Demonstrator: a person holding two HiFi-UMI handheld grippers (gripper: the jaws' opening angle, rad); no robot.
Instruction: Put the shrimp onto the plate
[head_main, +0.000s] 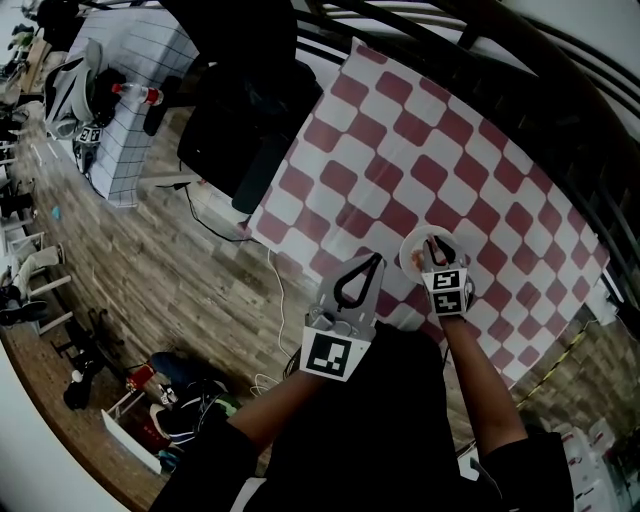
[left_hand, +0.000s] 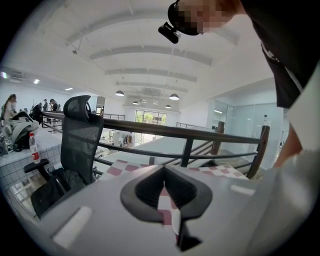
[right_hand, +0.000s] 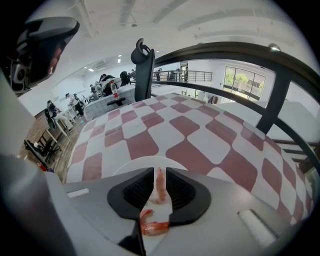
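The red-and-white checked counter (head_main: 420, 150) lies below. The left tongs (head_main: 372, 258) hang closed and empty over its near edge. The right tongs (right_hand: 160, 172) hover above the plate (right_hand: 131, 167), narrowly parted and seemingly pinching 1 shrimp (right_hand: 159, 185). A 2nd shrimp (right_hand: 152, 226) lies on the plate.

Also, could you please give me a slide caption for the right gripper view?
Right gripper holds a pink shrimp over a round white plate bearing another orange shrimp, on red-and-white checked tablecloth.
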